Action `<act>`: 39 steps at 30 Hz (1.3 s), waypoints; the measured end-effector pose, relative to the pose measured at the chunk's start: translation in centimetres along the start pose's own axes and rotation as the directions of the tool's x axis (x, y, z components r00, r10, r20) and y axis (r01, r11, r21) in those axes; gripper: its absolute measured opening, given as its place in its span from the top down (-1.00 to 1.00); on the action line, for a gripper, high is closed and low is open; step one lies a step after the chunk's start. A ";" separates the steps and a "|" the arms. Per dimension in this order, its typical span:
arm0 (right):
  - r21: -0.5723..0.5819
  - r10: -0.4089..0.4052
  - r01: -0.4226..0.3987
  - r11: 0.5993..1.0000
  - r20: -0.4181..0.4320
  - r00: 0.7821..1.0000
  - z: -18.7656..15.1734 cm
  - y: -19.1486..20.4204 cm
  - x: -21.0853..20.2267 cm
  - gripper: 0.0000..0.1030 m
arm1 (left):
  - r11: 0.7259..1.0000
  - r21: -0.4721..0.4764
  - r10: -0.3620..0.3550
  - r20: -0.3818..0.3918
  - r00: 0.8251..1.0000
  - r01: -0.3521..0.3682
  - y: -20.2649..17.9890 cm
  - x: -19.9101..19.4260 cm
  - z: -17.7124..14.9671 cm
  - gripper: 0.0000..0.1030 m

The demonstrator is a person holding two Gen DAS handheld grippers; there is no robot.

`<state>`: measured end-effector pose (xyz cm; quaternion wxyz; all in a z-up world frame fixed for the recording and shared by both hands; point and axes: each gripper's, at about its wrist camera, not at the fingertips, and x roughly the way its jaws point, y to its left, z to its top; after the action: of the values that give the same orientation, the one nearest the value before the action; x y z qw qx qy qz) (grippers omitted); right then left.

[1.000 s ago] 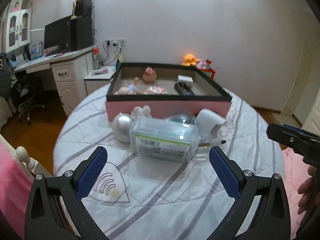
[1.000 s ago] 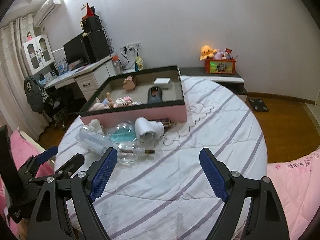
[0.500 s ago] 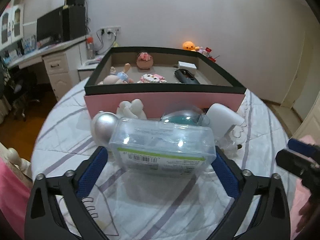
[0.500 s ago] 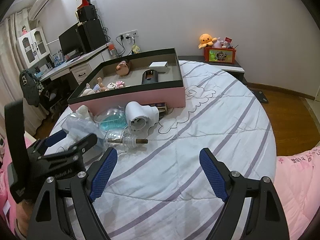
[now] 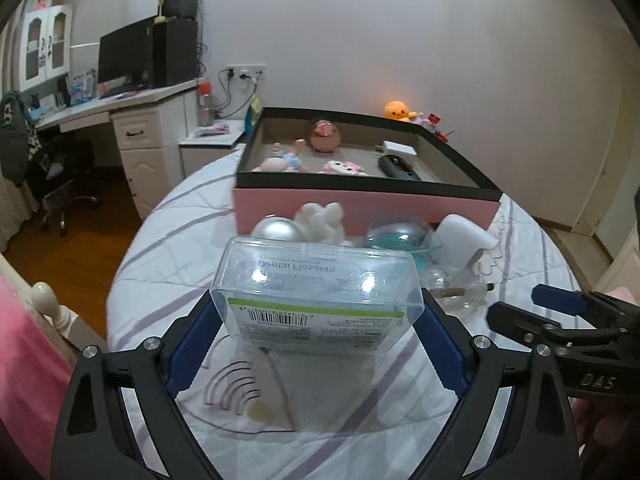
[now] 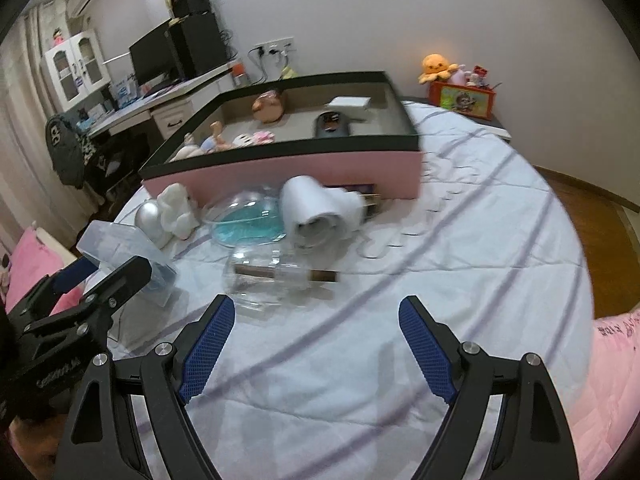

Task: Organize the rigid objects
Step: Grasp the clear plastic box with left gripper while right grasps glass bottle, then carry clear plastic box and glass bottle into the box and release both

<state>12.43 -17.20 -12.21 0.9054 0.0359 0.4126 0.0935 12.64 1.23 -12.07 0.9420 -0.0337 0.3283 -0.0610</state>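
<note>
My left gripper (image 5: 316, 340) is shut on a clear plastic dental flosser box (image 5: 316, 296) and holds it a little above the bed; the box also shows in the right wrist view (image 6: 120, 248). My right gripper (image 6: 316, 344) is open and empty, just short of a clear glass bottle (image 6: 276, 276) that lies on its side. A pink box with a black rim (image 5: 360, 208) stands behind, with small toys and a black device inside. A silver ball (image 5: 276, 232), a white plush (image 5: 324, 220), a clear dome with blue inside (image 5: 396, 236) and a white cylinder (image 6: 316, 212) lie before it.
The round bed (image 6: 480, 240) has a white cover with purple stripes. A clear heart-shaped piece (image 5: 240, 392) lies under my left gripper. A desk with a monitor (image 5: 120, 60) stands at the left. An orange plush (image 6: 438, 66) sits on a far shelf.
My left gripper moved forward, closed on the flosser box and lifted it. My right gripper moved closer to the glass bottle.
</note>
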 end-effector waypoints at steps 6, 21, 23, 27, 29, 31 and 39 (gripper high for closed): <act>-0.012 0.007 -0.007 1.000 -0.042 0.999 0.6 1.2 2.6 -0.67 | 1.000 -0.017 0.017 -0.012 1.000 -0.017 1.1 0.5 -0.7 -0.83; -0.034 0.045 -0.046 0.998 -0.022 0.999 0.1 1.1 3.1 -0.51 | 1.000 -0.016 0.017 0.000 1.000 -0.017 1.1 0.1 -0.9 -0.83; -0.032 0.050 -0.050 0.998 -0.010 0.999 0.1 0.9 2.5 -0.51 | 1.000 -0.014 0.015 0.004 1.000 -0.015 0.9 -0.1 -0.8 -0.83; -0.023 0.050 -0.050 0.998 0.016 0.999 0.1 0.3 0.9 -0.51 | 1.000 -0.007 0.014 0.021 1.000 -0.014 0.6 -1.0 -0.5 -0.83; -0.022 0.052 -0.052 0.998 0.031 0.998 0.2 0.1 0.0 -0.51 | 1.000 -0.004 0.014 0.033 0.999 -0.014 0.4 -1.4 -0.2 -0.83; -0.022 0.058 -0.057 0.998 0.046 0.997 0.4 -0.1 -0.8 -0.51 | 1.000 -0.001 0.013 0.044 0.999 -0.013 0.3 -1.9 0.0 -0.83; -0.035 0.072 -0.068 0.997 0.115 0.991 2.1 -0.4 -4.0 -0.51 | 1.000 0.004 -0.008 0.106 0.994 0.007 0.2 -4.3 2.3 -0.83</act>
<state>11.51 -18.33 -7.96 0.9245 0.0419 0.3560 0.1293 10.77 2.10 -7.67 0.9579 -0.0366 0.2777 -0.0633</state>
